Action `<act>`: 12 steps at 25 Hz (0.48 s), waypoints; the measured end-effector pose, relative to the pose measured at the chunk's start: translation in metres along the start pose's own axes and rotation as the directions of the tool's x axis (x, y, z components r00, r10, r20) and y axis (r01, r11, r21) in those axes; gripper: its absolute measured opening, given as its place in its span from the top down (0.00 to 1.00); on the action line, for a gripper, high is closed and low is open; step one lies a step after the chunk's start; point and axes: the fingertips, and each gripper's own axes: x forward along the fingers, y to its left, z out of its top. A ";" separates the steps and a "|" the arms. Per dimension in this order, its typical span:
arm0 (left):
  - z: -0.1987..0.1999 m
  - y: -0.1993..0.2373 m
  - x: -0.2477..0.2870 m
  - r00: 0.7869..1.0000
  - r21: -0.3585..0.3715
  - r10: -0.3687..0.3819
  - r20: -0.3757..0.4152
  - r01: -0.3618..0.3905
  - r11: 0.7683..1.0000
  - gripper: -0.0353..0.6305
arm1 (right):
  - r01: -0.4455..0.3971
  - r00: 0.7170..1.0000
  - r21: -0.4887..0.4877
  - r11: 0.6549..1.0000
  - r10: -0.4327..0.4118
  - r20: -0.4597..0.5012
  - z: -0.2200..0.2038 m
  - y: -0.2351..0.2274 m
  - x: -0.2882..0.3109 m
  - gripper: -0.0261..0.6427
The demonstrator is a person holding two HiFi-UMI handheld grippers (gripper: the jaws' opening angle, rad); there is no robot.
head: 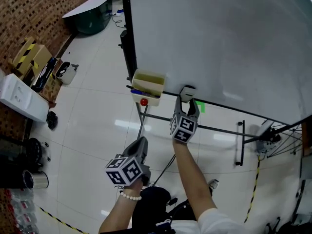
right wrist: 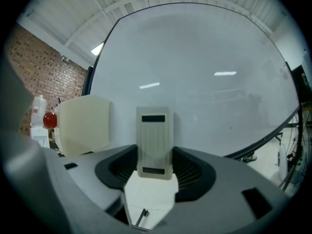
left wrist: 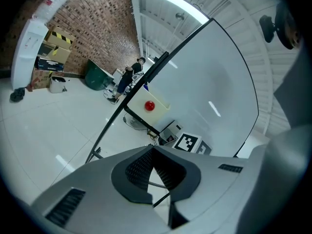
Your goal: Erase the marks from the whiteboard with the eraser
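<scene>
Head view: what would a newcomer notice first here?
The big whiteboard fills the upper right, with no clear marks showing on it. At its lower edge the right tool clamps a pale eraser, beside a cream box with a red ball on its front. The left tool hangs lower, shut and empty.

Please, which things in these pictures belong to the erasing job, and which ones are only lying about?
For the job:
whiteboard
eraser, gripped in the right hand-held gripper

Lying about:
tray on the whiteboard's lower edge
cardboard boxes by the brick wall
green tub
left hand-held gripper, shut and empty
</scene>
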 end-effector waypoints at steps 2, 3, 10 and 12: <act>0.002 0.008 -0.002 1.000 -0.009 -0.002 -0.003 0.002 1.000 0.96 | -0.014 1.000 0.002 1.000 0.014 -0.006 0.000 0.016 0.003 0.58; 0.003 0.011 -0.003 1.000 -0.014 -0.002 -0.004 0.002 1.000 0.96 | -0.025 1.000 -0.004 1.000 0.025 -0.007 0.001 0.024 0.005 0.58; 0.020 0.028 -0.021 0.999 -0.045 0.023 0.023 -0.022 0.999 0.97 | -0.111 0.994 -0.052 0.992 0.110 -0.016 0.013 0.058 0.010 0.58; 0.020 0.023 -0.021 0.999 -0.051 0.035 0.035 -0.033 0.998 0.97 | -0.140 0.990 -0.082 0.987 0.139 -0.022 0.019 0.059 0.012 0.58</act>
